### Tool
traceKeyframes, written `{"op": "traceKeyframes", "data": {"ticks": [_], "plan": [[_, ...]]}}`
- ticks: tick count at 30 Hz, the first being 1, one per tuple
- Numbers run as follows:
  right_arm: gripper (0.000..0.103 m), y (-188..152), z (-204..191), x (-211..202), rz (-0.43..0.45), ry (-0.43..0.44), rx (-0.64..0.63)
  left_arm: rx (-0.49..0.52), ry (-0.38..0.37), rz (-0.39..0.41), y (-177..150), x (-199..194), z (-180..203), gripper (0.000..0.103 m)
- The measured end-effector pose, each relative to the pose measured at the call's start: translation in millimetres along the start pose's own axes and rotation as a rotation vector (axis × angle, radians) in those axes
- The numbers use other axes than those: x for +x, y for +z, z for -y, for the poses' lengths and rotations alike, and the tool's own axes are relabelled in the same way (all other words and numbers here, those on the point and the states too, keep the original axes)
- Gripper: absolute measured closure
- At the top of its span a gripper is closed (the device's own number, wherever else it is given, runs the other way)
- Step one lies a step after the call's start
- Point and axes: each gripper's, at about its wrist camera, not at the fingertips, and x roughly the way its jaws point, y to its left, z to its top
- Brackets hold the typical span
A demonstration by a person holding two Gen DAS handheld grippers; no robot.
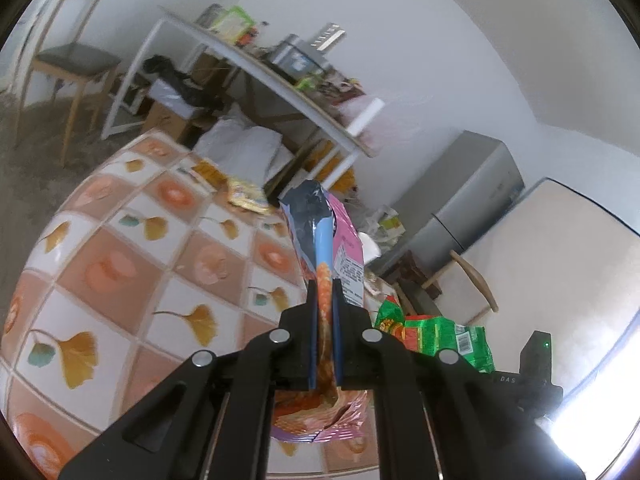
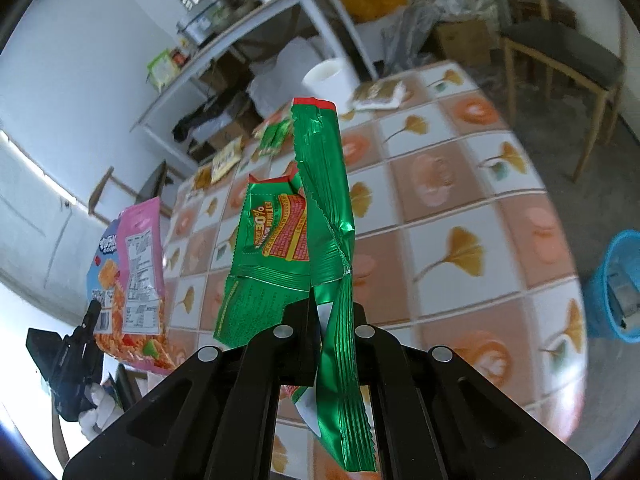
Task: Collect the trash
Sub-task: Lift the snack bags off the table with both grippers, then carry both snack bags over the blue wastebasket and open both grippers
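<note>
My left gripper (image 1: 324,292) is shut on a pink and blue snack wrapper (image 1: 326,236) that stands up between its fingers above the table. The same pink wrapper (image 2: 128,276) shows at the left of the right wrist view, with the left gripper (image 2: 90,312) below it. My right gripper (image 2: 332,304) is shut on a torn green snack wrapper (image 2: 320,208), held over the tiled tablecloth. That green wrapper (image 1: 436,336) also appears low right in the left wrist view. More wrappers lie on the table: a yellow one (image 1: 246,196), a small green one (image 2: 274,136) and a pale one (image 2: 378,94).
The table (image 1: 120,264) wears an orange and white leaf-patterned cloth. A blue plastic basket (image 2: 616,284) stands on the floor by the table's right side. A white roll (image 2: 326,76), wooden chairs (image 2: 560,60) and a cluttered white shelf table (image 1: 256,64) stand beyond.
</note>
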Motion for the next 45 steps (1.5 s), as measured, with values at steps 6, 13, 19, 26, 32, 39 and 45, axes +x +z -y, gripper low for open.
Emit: {"op": "traceKeyframes", "data": {"ticks": [6,13,19,26,32,39,45], "plan": [[0.102,-9,59,-65,0.129,-0.038,0.117,0.086,-0.108,-0.088,-5,38,66,0.098],[0.102,-35,155,-159,0.311,-0.168,0.305,0.192,-0.249,-0.264,-39,114,167,0.098],[0.102,-74,244,-202,0.401,-0.290,0.511,0.290,-0.315,-0.428,-90,183,253,0.098],[0.102,-106,349,-179,0.388,-0.414,0.739,0.393,-0.327,-0.551,-151,239,319,0.098],[0.101,-108,444,-111,0.280,-0.448,0.888,0.465,-0.320,-0.638,-191,283,351,0.098],[0.069,-110,529,-32,0.208,-0.436,1.001,0.535,-0.304,-0.775,-245,344,389,0.098],[0.045,-127,555,-24,0.252,-0.368,1.015,0.503,-0.264,-0.952,-307,408,411,0.098]]}}
